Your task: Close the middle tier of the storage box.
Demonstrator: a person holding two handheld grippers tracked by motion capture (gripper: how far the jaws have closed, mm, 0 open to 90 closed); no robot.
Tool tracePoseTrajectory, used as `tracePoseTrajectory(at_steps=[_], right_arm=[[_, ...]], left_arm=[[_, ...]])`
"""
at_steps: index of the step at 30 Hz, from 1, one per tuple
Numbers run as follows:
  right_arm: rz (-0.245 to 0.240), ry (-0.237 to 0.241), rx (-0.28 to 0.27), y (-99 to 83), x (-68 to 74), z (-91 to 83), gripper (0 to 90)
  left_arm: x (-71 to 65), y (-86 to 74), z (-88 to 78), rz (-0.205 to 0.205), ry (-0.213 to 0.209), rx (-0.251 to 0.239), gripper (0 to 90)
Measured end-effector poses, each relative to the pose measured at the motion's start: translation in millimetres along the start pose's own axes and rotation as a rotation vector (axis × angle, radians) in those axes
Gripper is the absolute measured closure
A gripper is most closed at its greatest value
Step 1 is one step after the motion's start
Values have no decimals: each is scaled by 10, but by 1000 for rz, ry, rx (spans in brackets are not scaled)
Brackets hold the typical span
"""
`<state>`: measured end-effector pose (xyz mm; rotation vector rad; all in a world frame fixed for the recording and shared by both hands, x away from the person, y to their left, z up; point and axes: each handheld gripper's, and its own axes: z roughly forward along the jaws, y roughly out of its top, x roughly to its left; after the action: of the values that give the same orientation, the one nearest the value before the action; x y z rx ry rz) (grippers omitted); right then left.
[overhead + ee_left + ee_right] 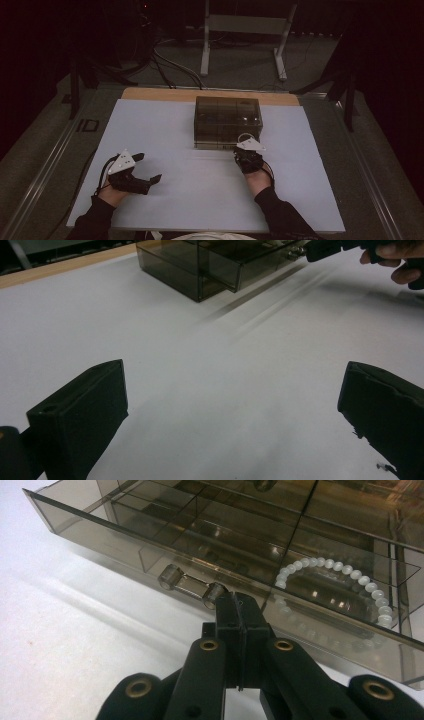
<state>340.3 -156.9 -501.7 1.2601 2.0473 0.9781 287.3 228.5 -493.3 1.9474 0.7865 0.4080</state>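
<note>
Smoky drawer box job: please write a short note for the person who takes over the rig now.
Right gripper: shut, tips at the lower drawer's handle; whether it pinches the handle is unclear.
Left gripper: open, holding nothing, over the white sheet.
Drawer box: at the sheet's far edge. Lower drawer stands partly out; a white bead bracelet lies inside.
Left: probably finish moving the drawer; confirm which way.
</note>
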Motion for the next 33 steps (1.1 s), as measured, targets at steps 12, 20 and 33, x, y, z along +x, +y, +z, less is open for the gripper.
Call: tracePoseTrajectory(at_steps=[12,20,33], right_arm=[[3,-5,3,35,-33,64,900],[3,-13,7,49,-53,99,900],[8,-24,15,76,-83,170,900]], left_arm=[[2,1,-3,3,3,2,10],[5,-1,-3,1,2,3,10],[0,-5,3,0,-1,7,10]])
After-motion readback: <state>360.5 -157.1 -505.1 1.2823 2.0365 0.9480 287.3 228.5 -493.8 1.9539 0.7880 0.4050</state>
